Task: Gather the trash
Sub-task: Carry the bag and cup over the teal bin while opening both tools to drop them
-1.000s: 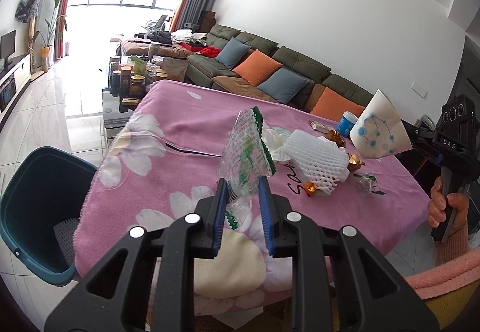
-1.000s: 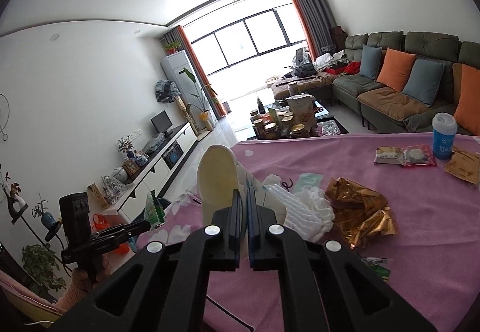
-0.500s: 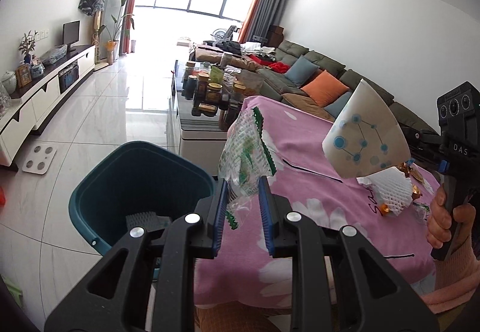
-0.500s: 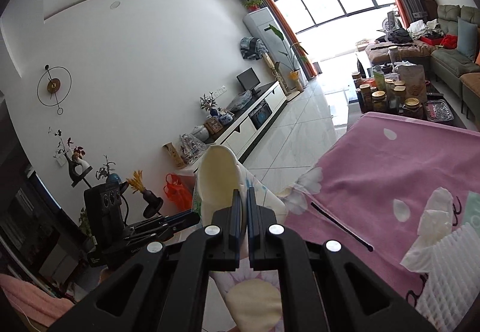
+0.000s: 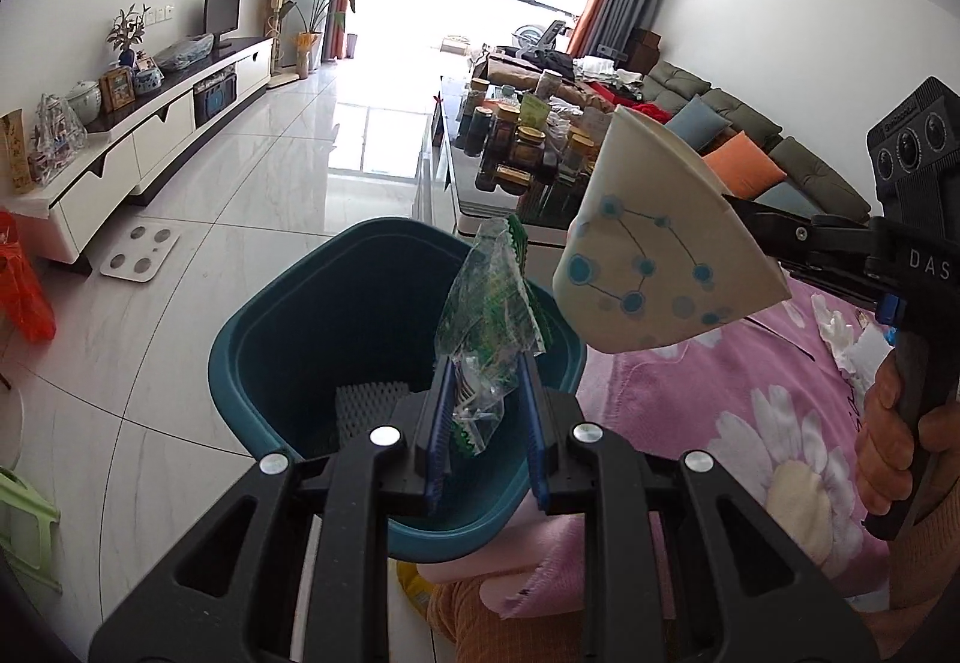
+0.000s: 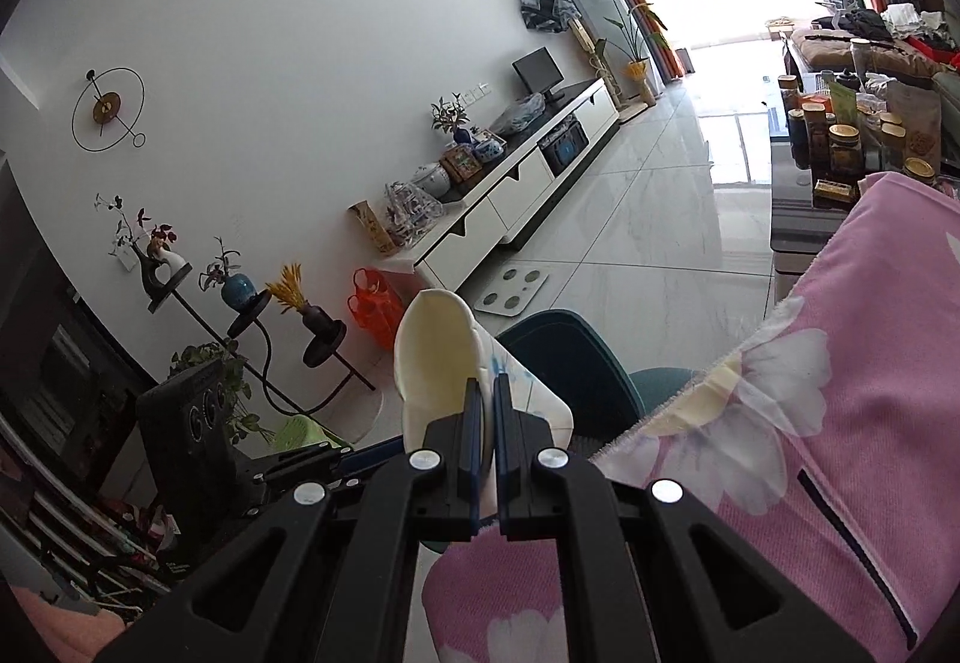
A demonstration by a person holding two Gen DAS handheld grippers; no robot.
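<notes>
**Trash held over the teal bin by both grippers**

Floor tiles of pale marble fill the left of the left wrist view, where a white bathroom scale (image 5: 139,253) lies flat beside a low white TV cabinet (image 5: 150,135). Nearer the middle, a teal bin (image 5: 288,339) stands on the floor, hard against the edge of a table draped in a pink flowered cloth (image 5: 750,423). A piece of white foam netting (image 5: 369,411) is seen lying inside the bin.

The left gripper (image 5: 485,423) is poised above the bin's opening. Its blue-padded jaws are closed partway on a crumpled clear wrapper with green print (image 5: 489,321), which is pinched at its lower end and stands up above the fingertips, over the bin's interior.

Further right, a flattened paper cup (image 5: 654,255) with a blue dot-and-line pattern is gripped by the right gripper (image 6: 486,411), whose handle is grasped by a hand (image 5: 900,453) in an orange sleeve. The cup is held in the air over the near corner of the bin's rim and the table edge. In the right wrist view the jaws are seen pressed nearly together on the cup's squashed wall, with the cup's open mouth pointing away from the camera and the bin visible just beyond it.

At far right, scraps of white tissue (image 5: 852,345) are left on the cloth.
</notes>
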